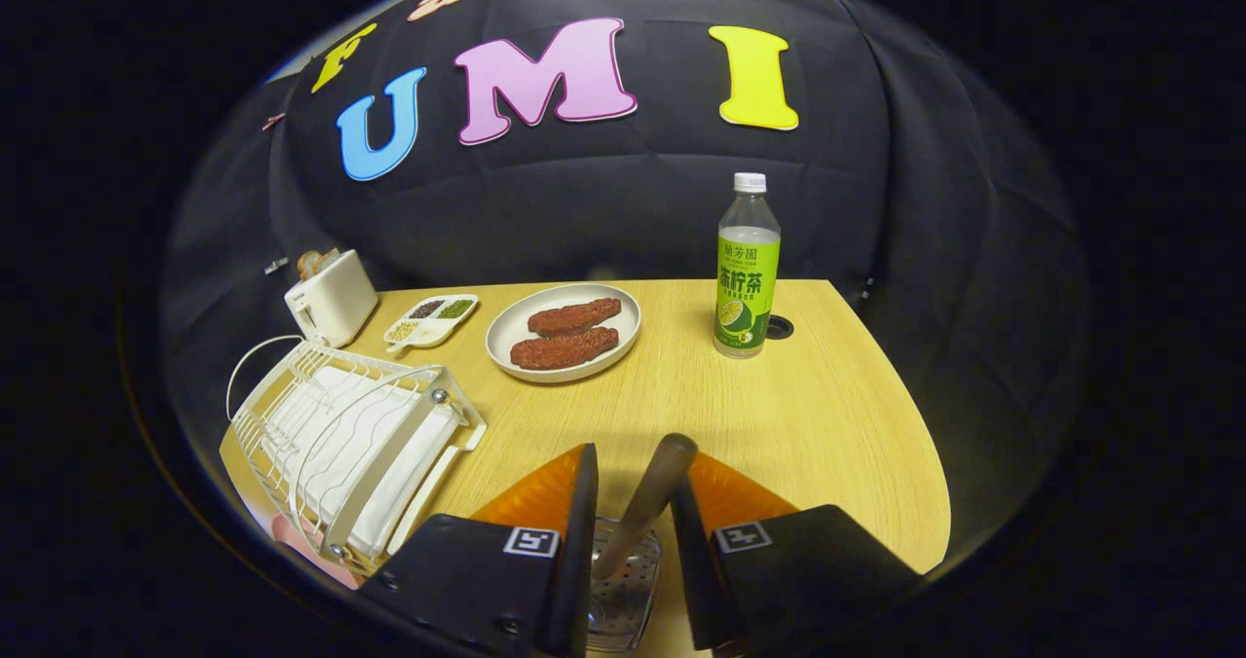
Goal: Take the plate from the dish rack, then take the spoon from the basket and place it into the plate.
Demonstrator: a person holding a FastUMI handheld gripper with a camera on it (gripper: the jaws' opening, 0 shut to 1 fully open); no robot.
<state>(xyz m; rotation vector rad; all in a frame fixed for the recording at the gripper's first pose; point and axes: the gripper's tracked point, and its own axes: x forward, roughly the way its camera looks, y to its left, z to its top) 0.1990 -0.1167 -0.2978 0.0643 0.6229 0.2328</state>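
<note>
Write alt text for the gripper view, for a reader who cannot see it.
The gripper holds its two fingers either side of a brown spoon handle that rises from a clear perforated basket. Beyond them on the wooden table sit a plate with two brown food pieces, a green bottle and a white dish rack.

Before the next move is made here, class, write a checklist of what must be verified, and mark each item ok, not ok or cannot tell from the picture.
1. Spoon handle lies between the gripper fingers: ok.
2. Both fingers press on the handle: cannot tell; a gap seems to show on the left side.
3. Spoon sits in the basket, below the fingers: ok.
4. Plate is out of the dish rack and on the table: ok.
5. Plate has room for the spoon: not ok; two brown food pieces cover the middle.
6. Bottle stands aside of the path to the plate: ok.
</note>
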